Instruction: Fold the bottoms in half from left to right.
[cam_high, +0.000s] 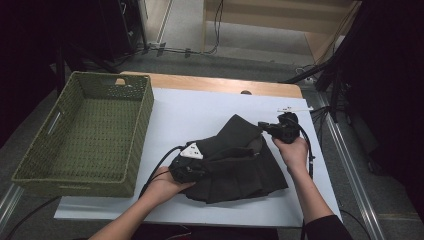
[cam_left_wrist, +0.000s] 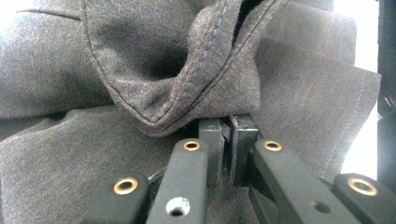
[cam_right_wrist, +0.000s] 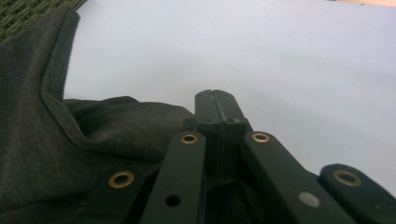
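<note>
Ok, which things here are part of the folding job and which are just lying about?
In the job:
dark garment
left gripper, shut on the garment
right gripper, shut, at the garment's edge
likely the green basket

Lying about:
floor cables
small white item at the table's far right

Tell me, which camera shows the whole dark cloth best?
The high view: the dark cloth lies there in full on the white mat, folds and edges visible. The left gripper view gives a close-up of a stitched hem; the right gripper view catches one corner beside the mat.
</note>
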